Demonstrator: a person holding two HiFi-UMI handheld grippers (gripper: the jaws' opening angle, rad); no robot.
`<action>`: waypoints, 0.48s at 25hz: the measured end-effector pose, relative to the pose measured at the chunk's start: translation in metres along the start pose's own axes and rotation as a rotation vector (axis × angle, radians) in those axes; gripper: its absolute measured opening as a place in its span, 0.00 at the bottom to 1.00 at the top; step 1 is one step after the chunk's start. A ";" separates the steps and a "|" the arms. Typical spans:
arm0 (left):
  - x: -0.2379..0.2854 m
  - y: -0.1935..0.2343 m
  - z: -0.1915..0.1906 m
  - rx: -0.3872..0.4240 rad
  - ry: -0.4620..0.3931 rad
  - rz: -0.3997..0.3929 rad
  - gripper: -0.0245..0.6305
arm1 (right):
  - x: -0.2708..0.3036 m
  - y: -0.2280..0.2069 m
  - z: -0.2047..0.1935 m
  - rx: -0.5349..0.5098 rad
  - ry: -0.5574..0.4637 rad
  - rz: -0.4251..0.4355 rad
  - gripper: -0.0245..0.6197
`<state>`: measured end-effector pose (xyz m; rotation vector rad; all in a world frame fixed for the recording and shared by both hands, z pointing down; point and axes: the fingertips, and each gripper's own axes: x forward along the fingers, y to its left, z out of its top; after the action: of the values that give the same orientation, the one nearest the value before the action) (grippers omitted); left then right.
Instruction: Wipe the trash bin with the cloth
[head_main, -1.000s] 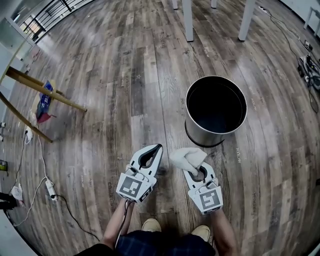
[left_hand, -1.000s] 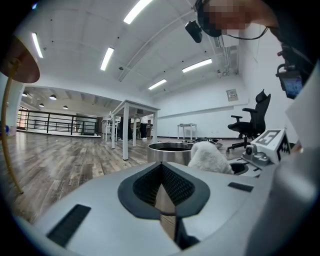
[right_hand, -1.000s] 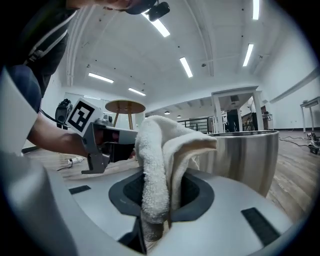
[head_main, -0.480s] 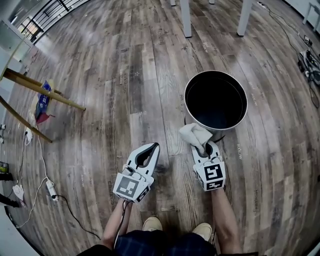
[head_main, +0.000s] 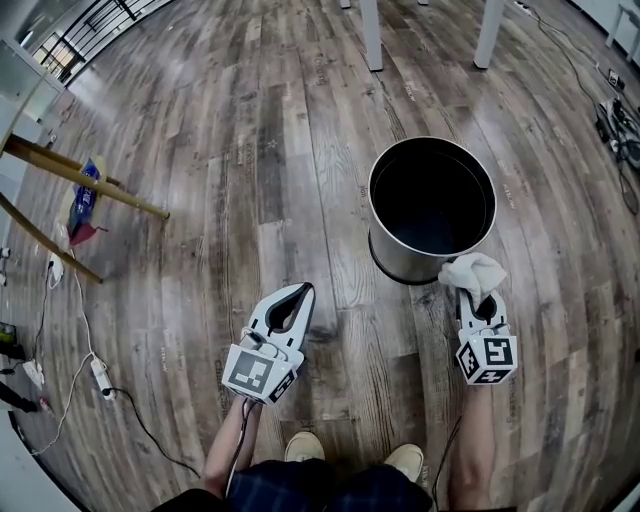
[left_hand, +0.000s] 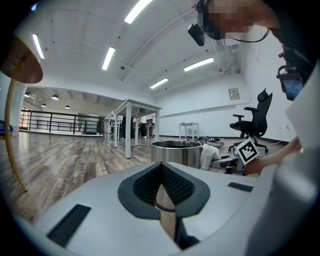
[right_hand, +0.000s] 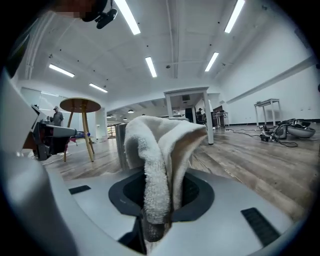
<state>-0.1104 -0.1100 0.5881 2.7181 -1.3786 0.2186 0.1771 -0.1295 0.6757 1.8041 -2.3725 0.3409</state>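
Wood floor (head_main: 200, 150) holds the bin (head_main: 400, 262) upright, mouth up. At its five o'clock the right tool (head_main: 481, 300) clamps the bunched cloth (head_main: 472, 270) beside the wall; the left tool (head_main: 296, 292) is empty, jaws together.

Wearing dark checked trousers (head_main: 300, 490) and tan shoes (head_main: 304, 449), behind the tongs. Showing white shells with black ribbed linings on left gripper (head_main: 306, 289) and right gripper (head_main: 481, 304), each bearing a black-and-white marker cube (head_main: 257, 373) at its rear. Trailing a thin cable (head_main: 243, 440) behind the left one.
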 end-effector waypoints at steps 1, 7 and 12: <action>-0.001 0.001 0.000 0.000 0.001 0.003 0.04 | 0.003 -0.014 -0.004 0.004 0.011 -0.027 0.17; -0.004 0.004 -0.002 -0.002 0.006 0.014 0.04 | 0.017 -0.062 -0.016 -0.009 0.059 -0.105 0.17; -0.003 0.003 -0.006 -0.003 0.011 0.017 0.04 | -0.015 -0.027 -0.017 -0.053 0.024 -0.058 0.17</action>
<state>-0.1156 -0.1084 0.5932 2.6991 -1.3984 0.2322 0.2070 -0.1183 0.6910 1.8303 -2.2863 0.2877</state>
